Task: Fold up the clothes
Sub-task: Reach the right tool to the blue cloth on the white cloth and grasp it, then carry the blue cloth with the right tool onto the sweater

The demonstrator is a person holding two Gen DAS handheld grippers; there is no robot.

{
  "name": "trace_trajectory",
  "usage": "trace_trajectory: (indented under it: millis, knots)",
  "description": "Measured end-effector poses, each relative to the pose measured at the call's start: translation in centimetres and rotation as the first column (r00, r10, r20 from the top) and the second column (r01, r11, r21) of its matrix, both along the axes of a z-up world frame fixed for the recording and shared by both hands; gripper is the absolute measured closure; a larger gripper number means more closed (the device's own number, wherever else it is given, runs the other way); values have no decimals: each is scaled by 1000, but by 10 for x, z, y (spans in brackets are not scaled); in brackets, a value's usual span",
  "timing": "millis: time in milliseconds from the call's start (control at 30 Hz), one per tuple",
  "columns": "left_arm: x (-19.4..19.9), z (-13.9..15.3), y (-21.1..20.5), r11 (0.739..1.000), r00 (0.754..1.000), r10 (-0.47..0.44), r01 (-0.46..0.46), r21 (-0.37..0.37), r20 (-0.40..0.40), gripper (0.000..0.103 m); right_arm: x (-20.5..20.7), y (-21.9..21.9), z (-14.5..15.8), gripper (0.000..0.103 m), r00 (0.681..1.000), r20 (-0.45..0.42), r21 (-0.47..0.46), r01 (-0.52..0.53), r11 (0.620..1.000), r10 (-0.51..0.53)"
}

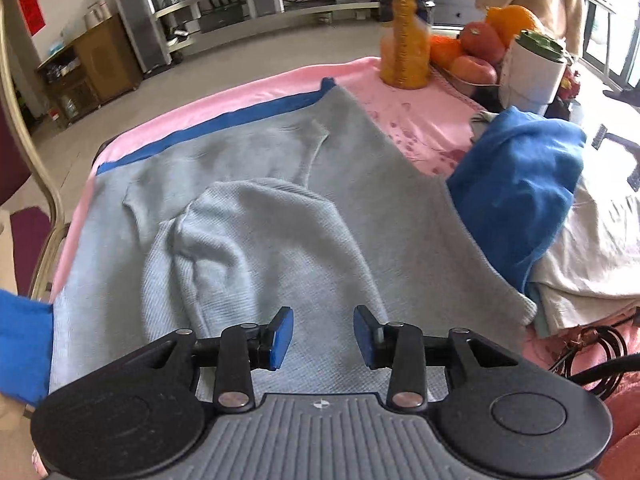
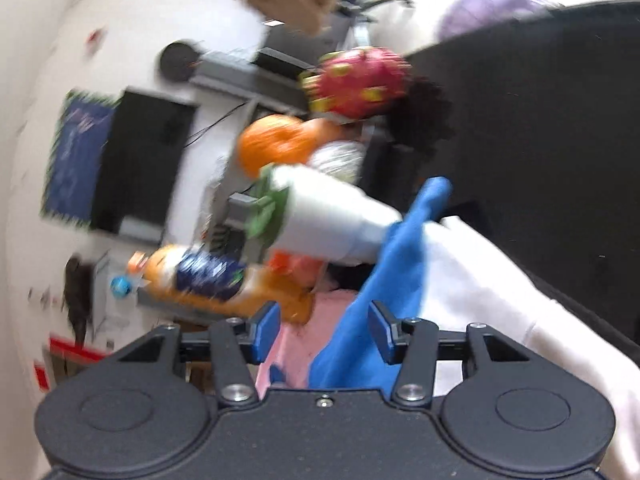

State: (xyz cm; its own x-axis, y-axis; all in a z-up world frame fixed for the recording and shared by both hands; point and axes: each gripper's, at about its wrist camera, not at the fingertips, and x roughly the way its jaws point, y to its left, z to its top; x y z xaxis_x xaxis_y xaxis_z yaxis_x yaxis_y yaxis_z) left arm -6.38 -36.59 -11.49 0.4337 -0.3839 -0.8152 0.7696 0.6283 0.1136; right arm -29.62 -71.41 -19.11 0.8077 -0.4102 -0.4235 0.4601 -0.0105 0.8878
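Grey sweater (image 1: 248, 208) spread over the middle of the left wrist frame, on a pink cloth (image 1: 224, 92) with a blue garment (image 1: 224, 120) showing as a strip under its far edge. One sleeve (image 1: 256, 240) folded back over the body, lying from lower left of the frame up to the centre, its rounded bend at centre. Long axis of the sweater running from bottom of the frame toward upper left.

Left gripper (image 1: 323, 338) just above the near part of the sweater, directly over the sleeve, jaws apart, nothing between them. Right edge of the sweater slanting from upper centre down to lower right, toward a blue heap (image 1: 520, 184) and a white pile (image 1: 592, 256).

Right gripper (image 2: 323, 334) in a blurred, tilted frame, jaws also apart; blue cloth (image 2: 400, 264) passing between them at lower centre, but no clamping seen. Left gripper clearly nearer to the sweater; sweater not in the right frame.

Sweater: fine ribbed knit, soft, limp, matte, likely to drag and wrinkle if pulled by one point. Pink cloth smoother, with dark red print. Bottle (image 1: 404, 24), fruit (image 1: 476, 48) and a white cup (image 1: 532, 68) hard and rigid at upper right.

Half-folded state, or half-unfolded: not decidable here.
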Motion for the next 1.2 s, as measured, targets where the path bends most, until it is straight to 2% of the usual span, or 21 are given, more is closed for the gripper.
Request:
trace_trajectory:
  millis: [100,167,367,567,600,633,667,700,833,1000,1100,1200]
  knots:
    - [0,-2,0,1000,1000,-2,2,3,-7,66,2,-13,-13,61,998,-59,46,40,998,-37]
    - [1,-4,0,1000,1000,3,-3,7,-15,66,7,-20,-20,67,996,-80,44,45,998,-42]
    - [7,-11,-1,1000,999,18,-18,17,-32,66,21,-37,-31,69,986,-147,26,83,996,-79]
    - [14,-17,0,999,998,38,-37,27,-48,66,30,-50,-44,70,989,-113,45,97,994,-92]
    - [15,-18,0,999,998,42,-41,28,-52,66,31,-50,-46,72,989,-117,40,100,994,-95]
    - [15,-19,1,999,997,46,-44,29,-55,66,32,-51,-47,83,988,-121,34,104,994,-99]
    - [16,-20,1,998,997,50,-48,30,-59,66,34,-48,-42,96,987,-130,12,100,995,-98]
    - [17,-22,2,998,997,53,-51,31,-62,66,36,-41,-32,99,985,-144,-23,92,995,-94]
    - [16,-21,8,998,996,54,-53,21,-66,66,45,-16,7,101,976,-198,-162,53,985,-85]
    - [17,-9,34,998,997,55,-56,-19,-54,66,57,16,55,101,960,-266,-328,-7,945,-85]
    - [22,1,58,996,996,70,-73,-55,-51,66,71,60,99,101,964,-264,-444,-84,892,-41]
    - [29,13,87,992,996,85,-88,-95,-40,66,90,114,142,101,956,-294,-558,-166,813,-7]
